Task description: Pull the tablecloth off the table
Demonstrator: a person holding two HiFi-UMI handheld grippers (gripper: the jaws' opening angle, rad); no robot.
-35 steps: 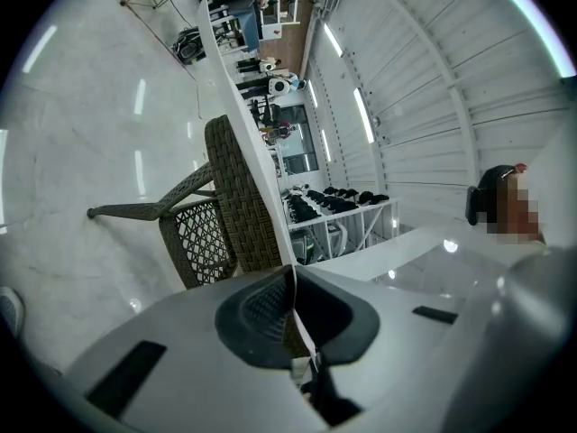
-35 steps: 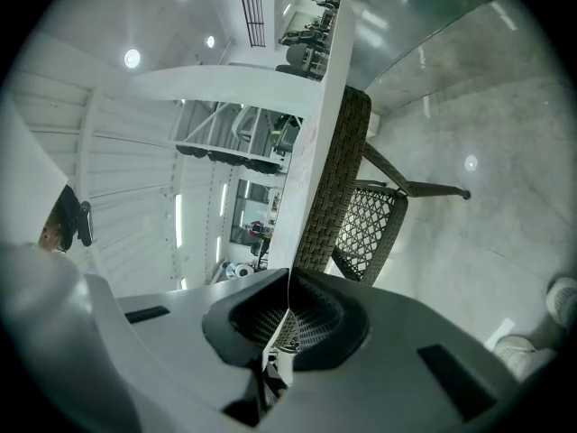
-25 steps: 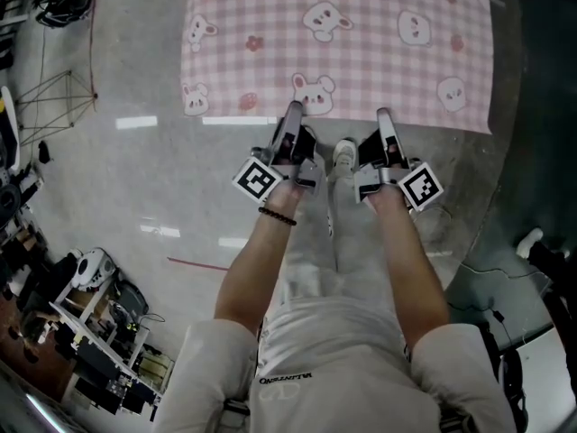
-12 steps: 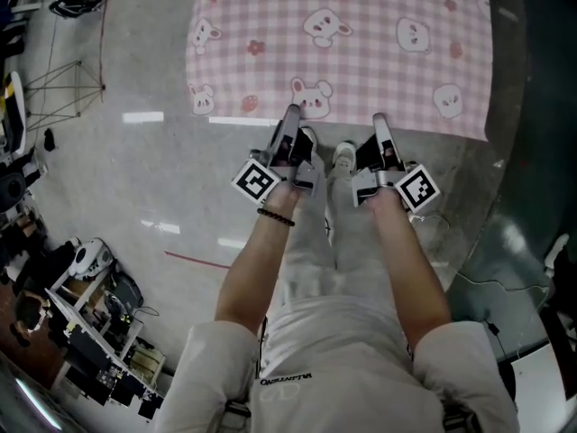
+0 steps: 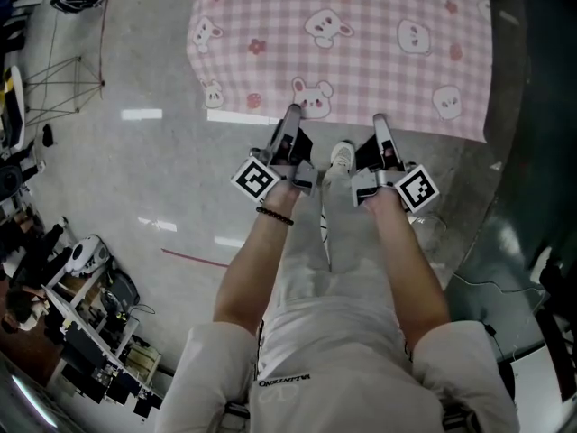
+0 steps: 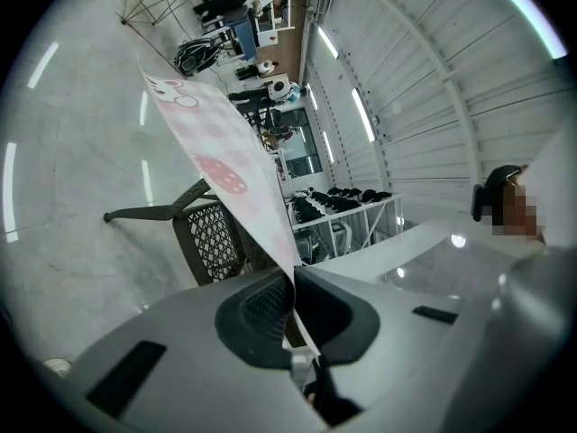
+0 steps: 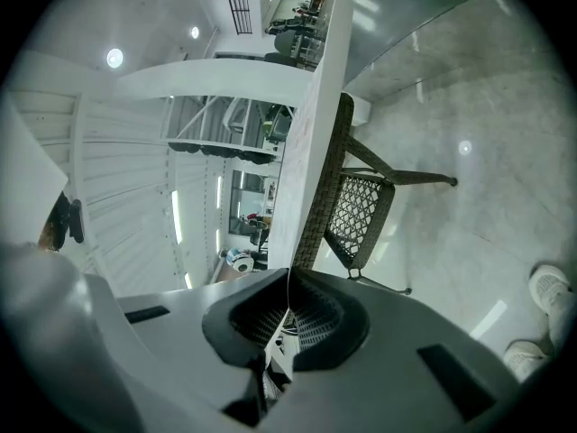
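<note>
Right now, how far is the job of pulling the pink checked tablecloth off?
Done: the left gripper and right gripper are shut on the near edge of the pink checked tablecloth with bear prints. In hand: that clamped edge, ready to pull. Left: the whole cloth lies spread flat, so drawing it off remains.

On tablecloth (image 5: 343,34) near edge: left gripper (image 5: 292,114) left of right gripper (image 5: 379,120); chair (image 7: 361,207) beyond.

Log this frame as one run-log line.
left gripper: shut on tablecloth near hem | right gripper: shut on same hem | tablecloth: mostly spread flat, not yet off
</note>
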